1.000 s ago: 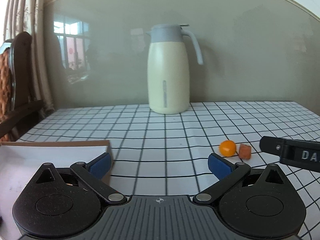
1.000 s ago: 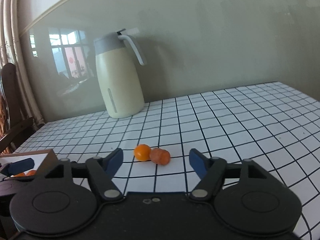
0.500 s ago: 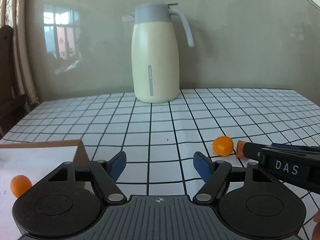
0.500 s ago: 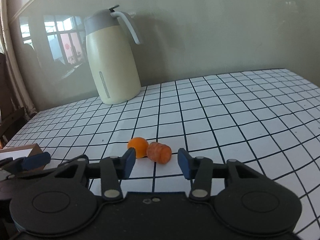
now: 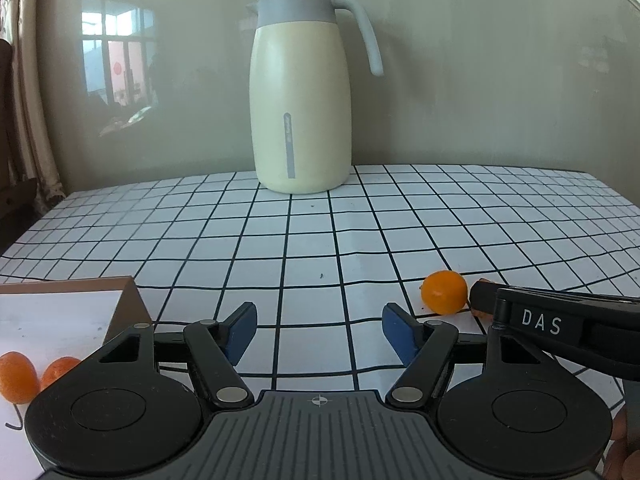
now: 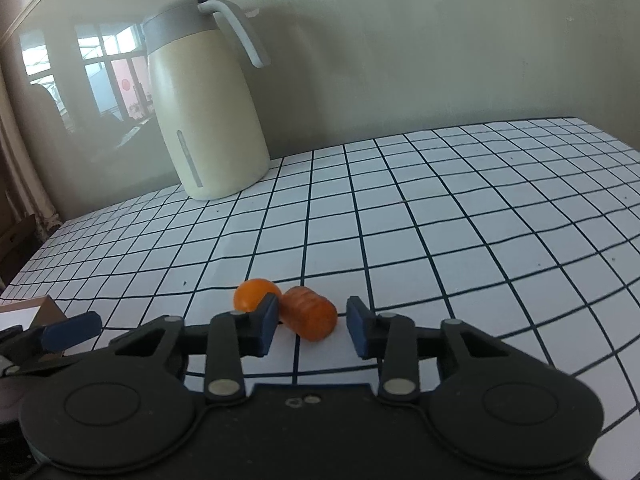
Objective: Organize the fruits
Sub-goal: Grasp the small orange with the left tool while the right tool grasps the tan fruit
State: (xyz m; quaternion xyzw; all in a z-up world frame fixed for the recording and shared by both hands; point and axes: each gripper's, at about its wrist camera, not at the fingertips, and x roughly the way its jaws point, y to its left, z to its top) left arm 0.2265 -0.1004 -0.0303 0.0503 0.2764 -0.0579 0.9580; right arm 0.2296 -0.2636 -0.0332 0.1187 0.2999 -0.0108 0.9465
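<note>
On the white black-gridded bench [image 6: 460, 216], the right gripper [image 6: 311, 326] has been closing, its blue fingers [image 6: 266, 322] spread around a ridged orange carrot piece [image 6: 310, 312] beside a small round orange fruit [image 6: 252, 293], not yet pinching, while the left gripper [image 5: 318, 330] stands spread over bare cloth.

Cream thermos jug [image 5: 301, 92] with grey lid and grey handle, upright at the table's far edge, straight ahead of the left gripper; ahead and left of the right one. Handle on its right side. White tablecloth [image 5: 304, 236] with black grid lines covers the table, creased under and ahead of both grippers. Glossy beige wall [image 6: 440, 40] behind, with a window reflection [image 5: 116, 60] at left. Curtain [image 5: 30, 120] at far left edge, beyond the table.
</note>
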